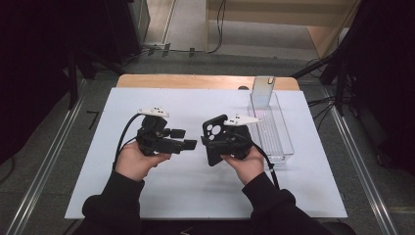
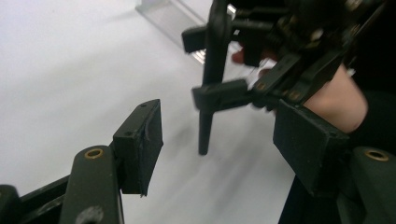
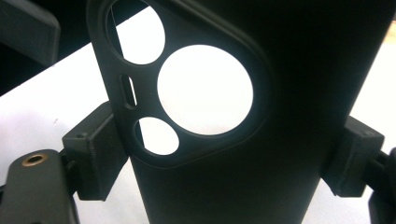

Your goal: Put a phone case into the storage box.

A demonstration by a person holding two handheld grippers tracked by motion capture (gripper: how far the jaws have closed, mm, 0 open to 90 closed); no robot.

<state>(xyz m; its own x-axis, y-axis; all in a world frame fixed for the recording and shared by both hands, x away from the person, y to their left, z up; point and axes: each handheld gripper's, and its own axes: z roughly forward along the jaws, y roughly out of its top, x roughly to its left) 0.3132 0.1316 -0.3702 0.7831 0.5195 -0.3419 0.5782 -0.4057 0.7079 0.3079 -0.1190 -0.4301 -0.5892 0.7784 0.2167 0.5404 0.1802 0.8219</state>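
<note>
A black phone case (image 1: 213, 139) with round camera cut-outs stands upright above the white mat, and my right gripper (image 1: 216, 143) is shut on its two long edges. In the right gripper view the case (image 3: 261, 163) sits between both pads (image 3: 95, 154), with the cut-outs at the top left. My left gripper (image 1: 186, 141) hovers just left of the case and points at it, jaws open with nothing between them. In the left gripper view its open jaws (image 2: 224, 140) frame the case (image 2: 215, 46) edge-on, farther off, held by the right gripper (image 2: 210, 65).
A white mat (image 1: 195, 196) covers the wooden table (image 1: 195, 81). A clear, long plastic tray (image 1: 279, 137) lies at the right, with a clear flat piece (image 1: 263, 90) standing upright at its far end. Dark floor and cables lie beyond the table.
</note>
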